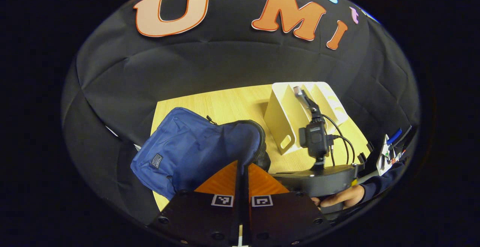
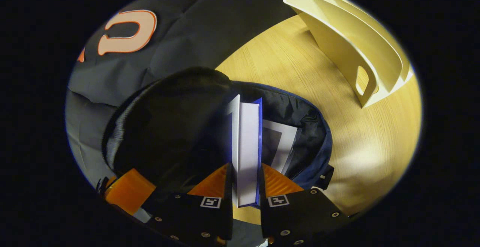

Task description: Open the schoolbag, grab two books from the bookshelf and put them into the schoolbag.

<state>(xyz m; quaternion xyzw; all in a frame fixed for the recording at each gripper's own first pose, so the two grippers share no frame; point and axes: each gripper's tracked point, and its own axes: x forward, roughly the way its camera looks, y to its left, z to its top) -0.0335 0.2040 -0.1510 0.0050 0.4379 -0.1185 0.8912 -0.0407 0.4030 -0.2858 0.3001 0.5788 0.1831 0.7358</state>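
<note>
The blue schoolbag (image 1: 187,149) lies on the wooden table (image 1: 225,104), and its black-lined mouth (image 2: 168,127) gapes wide. My left gripper (image 1: 243,164) is shut on the zipped rim of that mouth, holding it up. In the right gripper view, my right gripper (image 2: 245,166) is shut on a blue-covered book (image 2: 248,142) with white page edges, which points down into the opening. A second book (image 2: 281,144) sits inside the bag, just to its right. The left gripper view shows the right gripper (image 1: 317,142) and the hand (image 1: 345,196) holding it beside the bag.
The cream bookshelf (image 1: 288,119) stands on the table behind the bag, its slots (image 2: 360,41) bare. Black cloth wall rises behind the table. Open tabletop (image 2: 360,142) lies between bag and shelf. Small items (image 1: 390,149) sit at the far right edge.
</note>
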